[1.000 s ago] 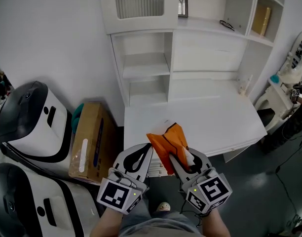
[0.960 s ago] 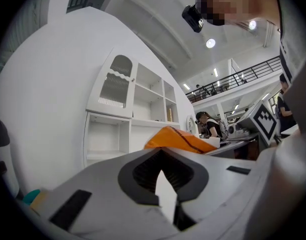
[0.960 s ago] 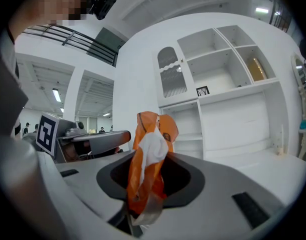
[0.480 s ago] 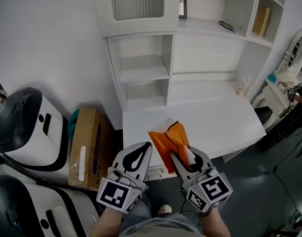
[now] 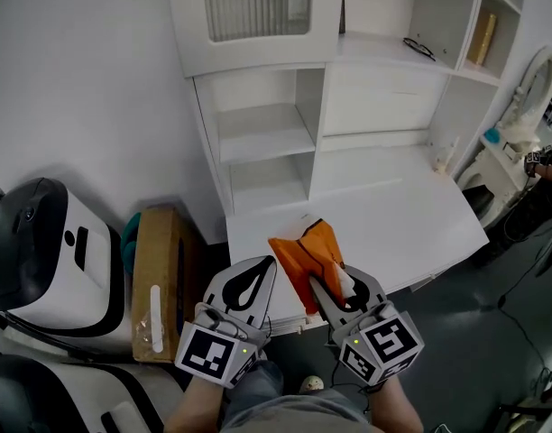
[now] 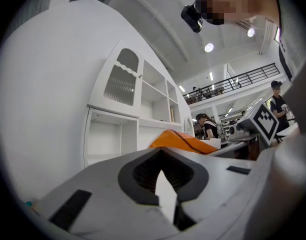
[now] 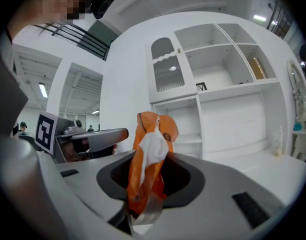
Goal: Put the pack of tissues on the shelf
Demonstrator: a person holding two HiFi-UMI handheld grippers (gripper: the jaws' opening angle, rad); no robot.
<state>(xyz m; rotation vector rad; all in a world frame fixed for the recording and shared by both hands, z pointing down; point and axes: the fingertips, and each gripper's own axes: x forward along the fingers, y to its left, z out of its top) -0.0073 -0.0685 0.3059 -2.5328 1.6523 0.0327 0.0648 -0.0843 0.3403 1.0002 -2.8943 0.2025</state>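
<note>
An orange pack of tissues (image 5: 310, 260) with a white patch stands up between the jaws of my right gripper (image 5: 335, 287), which is shut on it; in the right gripper view the pack of tissues (image 7: 150, 156) rises from the jaws. My left gripper (image 5: 253, 282) sits just left of it, shut and holding nothing; from the left gripper view the pack of tissues (image 6: 185, 140) shows beyond the closed jaws. Both hover over the near edge of the white desk (image 5: 384, 215). The white shelf unit (image 5: 262, 133) with open compartments stands ahead.
A cardboard box (image 5: 154, 273) lies on the floor left of the desk, beside white-and-black machines (image 5: 41, 251). Upper shelves hold a yellow box (image 5: 483, 34) and glasses (image 5: 418, 49). A small bottle (image 5: 441, 156) stands at the desk's right back. A person (image 5: 551, 161) is at far right.
The view has shifted slightly, so the shelf looks a little nearer and the floor machines sit lower left. Both grippers and the pack keep their places in the view.
</note>
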